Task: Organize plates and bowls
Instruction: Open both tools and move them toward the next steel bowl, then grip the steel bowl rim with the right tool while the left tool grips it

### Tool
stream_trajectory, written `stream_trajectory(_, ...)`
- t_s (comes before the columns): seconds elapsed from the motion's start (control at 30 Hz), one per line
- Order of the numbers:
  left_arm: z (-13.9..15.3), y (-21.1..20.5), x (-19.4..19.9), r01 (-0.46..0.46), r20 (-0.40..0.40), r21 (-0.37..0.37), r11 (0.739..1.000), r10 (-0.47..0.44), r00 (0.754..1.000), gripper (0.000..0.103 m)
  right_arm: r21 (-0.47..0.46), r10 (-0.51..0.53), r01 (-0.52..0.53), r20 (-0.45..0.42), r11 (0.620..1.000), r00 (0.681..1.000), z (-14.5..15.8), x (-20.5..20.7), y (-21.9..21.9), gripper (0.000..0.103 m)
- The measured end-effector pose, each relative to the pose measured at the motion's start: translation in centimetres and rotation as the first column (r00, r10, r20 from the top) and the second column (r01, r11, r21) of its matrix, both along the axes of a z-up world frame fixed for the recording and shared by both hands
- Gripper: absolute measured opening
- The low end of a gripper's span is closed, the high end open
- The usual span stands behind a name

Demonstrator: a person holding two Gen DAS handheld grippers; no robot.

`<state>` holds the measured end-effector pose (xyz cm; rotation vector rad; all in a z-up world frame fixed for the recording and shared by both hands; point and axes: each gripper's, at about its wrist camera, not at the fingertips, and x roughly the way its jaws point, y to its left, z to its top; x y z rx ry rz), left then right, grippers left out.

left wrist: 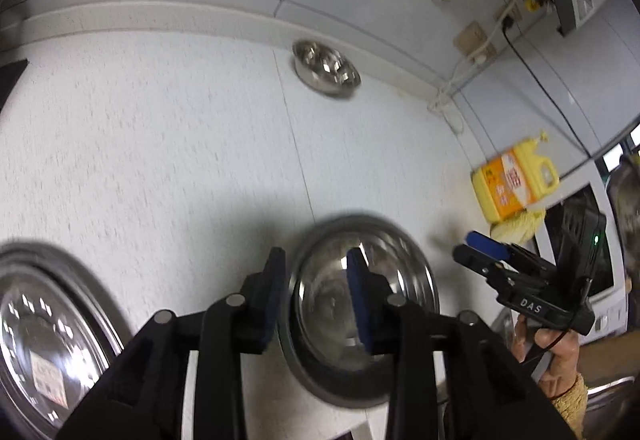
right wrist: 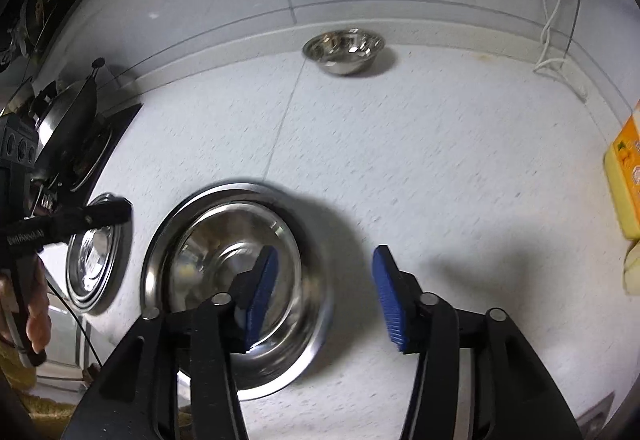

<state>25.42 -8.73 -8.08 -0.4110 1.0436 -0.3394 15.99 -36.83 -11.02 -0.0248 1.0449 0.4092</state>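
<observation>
A steel plate [right wrist: 236,280] is seen lower centre of the right wrist view on the white speckled counter [right wrist: 440,167], holding only reflections. The right gripper [right wrist: 324,292] is held above it, jaws apart, nothing clamped. A second plate stack [right wrist: 96,256] is found at lower left, with a sticker inside. A small steel bowl [right wrist: 343,49] is placed at upper centre by the wall, seemingly empty. In the left wrist view, the left gripper [left wrist: 316,300] is shown with jaws apart, nothing gripped. A yellow detergent bottle [left wrist: 516,179] is seen at right.
</observation>
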Motion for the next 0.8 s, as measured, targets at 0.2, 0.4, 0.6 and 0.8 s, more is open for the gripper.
stream_trajectory(0.2,-0.5,1.1,6.7,0.015,-0.025,0.008,1.000,-0.015,1.000,0.040,-0.053,-0.043,0.047,0.069,0.998,0.997,0.8,4.8,-3.8,0.053)
stream_trajectory(0.4,-2.8,2.4,15.3,-0.028,-0.046,-0.030,0.999,0.027,0.999,0.041,-0.062,-0.189,0.196,0.112,0.979,0.976,-0.2,12.0,-9.2,0.054)
stream_trajectory(0.6,-4.5,2.1,24.1,-0.077,-0.064,-0.100,0.992,0.070,0.995,0.041,-0.052,-0.295,0.300,0.091,0.952,0.951,-2.6,20.8,-11.3,0.054)
stream_trajectory(0.8,-5.7,0.1,30.6,-0.025,-0.059,-0.037,0.999,0.023,0.998,0.041,0.237,-0.168,0.184,-0.087,0.954,0.982,-5.0,28.2,-9.2,0.064)
